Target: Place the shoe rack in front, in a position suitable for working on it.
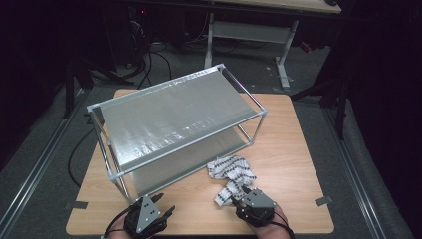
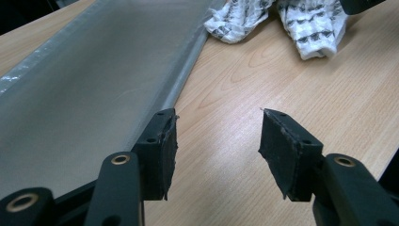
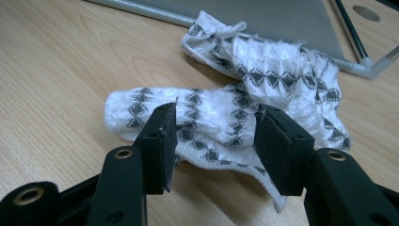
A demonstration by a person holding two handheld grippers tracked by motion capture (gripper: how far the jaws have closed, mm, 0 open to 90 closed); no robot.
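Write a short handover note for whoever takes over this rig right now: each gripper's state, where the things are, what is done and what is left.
Left gripper: open, holding nothing, over bare table by the rack's near corner.
Right gripper: open, jaws either side of the cloth, pads not pressing on it.
Cloth: white with a dark pattern, crumpled on the table in front of the rack, one end by the lower shelf's edge.
Rack: two grey shelves, both bare.
Done: nothing placed on the rack.
Left: probably close on the cloth, lift it and lay it on a shelf; which shelf cannot be told.
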